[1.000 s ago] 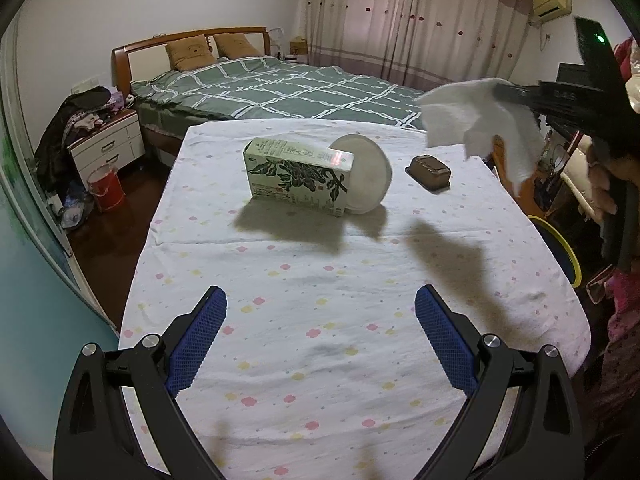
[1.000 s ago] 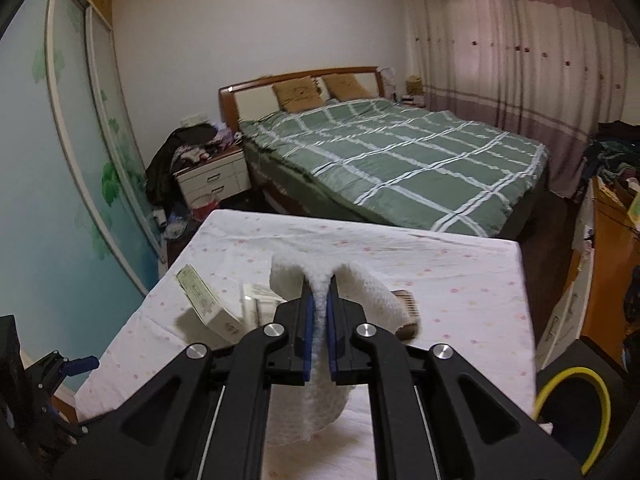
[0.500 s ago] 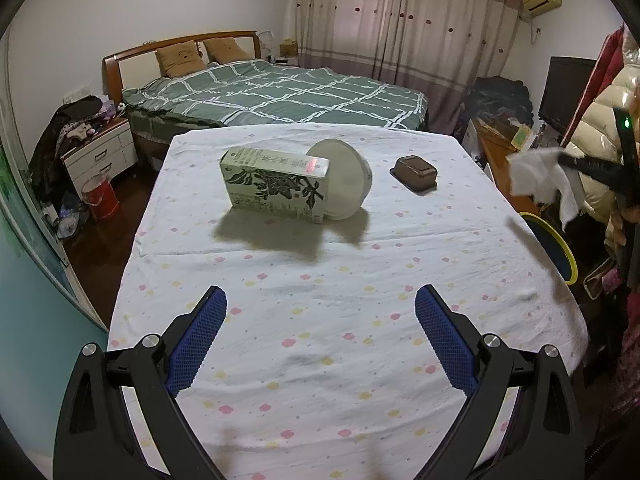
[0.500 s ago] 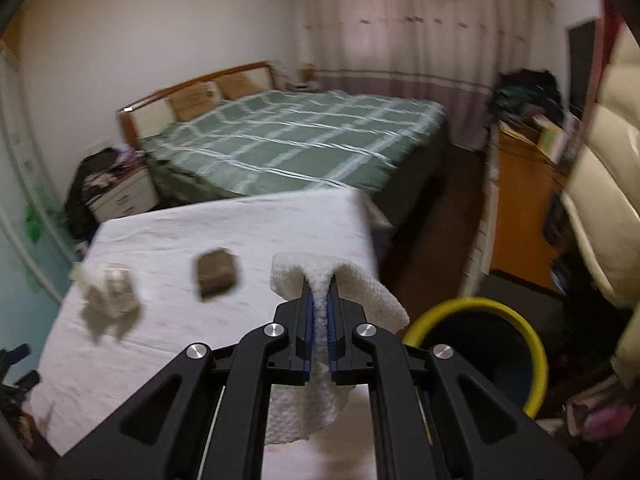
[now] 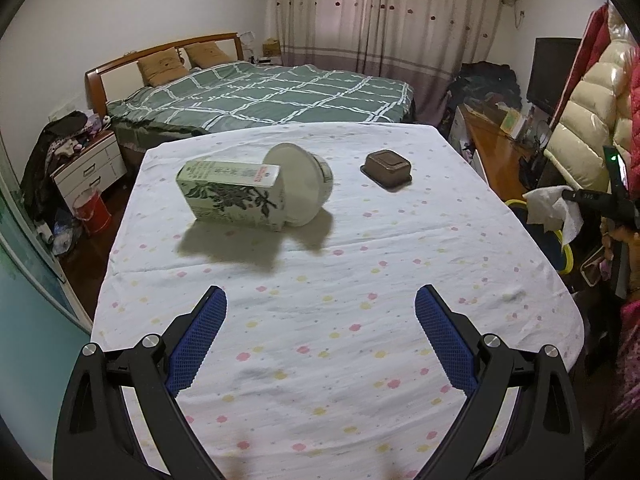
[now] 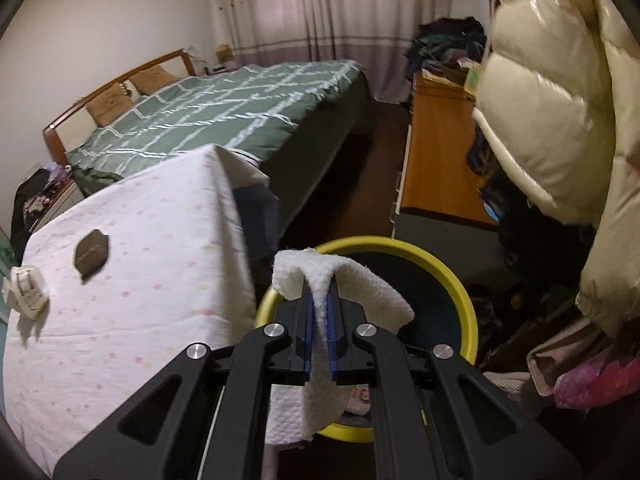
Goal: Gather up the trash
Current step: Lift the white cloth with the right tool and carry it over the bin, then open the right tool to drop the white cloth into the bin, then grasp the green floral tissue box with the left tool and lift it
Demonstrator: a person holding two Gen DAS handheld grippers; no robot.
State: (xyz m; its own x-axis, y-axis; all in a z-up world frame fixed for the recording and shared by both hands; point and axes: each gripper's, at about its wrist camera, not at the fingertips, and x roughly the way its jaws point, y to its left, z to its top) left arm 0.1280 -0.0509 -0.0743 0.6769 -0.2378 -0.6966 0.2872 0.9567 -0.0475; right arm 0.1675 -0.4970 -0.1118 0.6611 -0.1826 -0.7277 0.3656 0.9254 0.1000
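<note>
The paper towel hangs pinched between the fully closed jaws of the right gripper, just above the near rim of the yellow-rimmed bin beside the tabletop. To drop it cleanly, carry it on over the bin's dark middle before letting go, since the loose tail could drape over the rim. The left gripper hovers wide open and empty above the tabletop, facing the green carton, white tub and brown tray.
</note>
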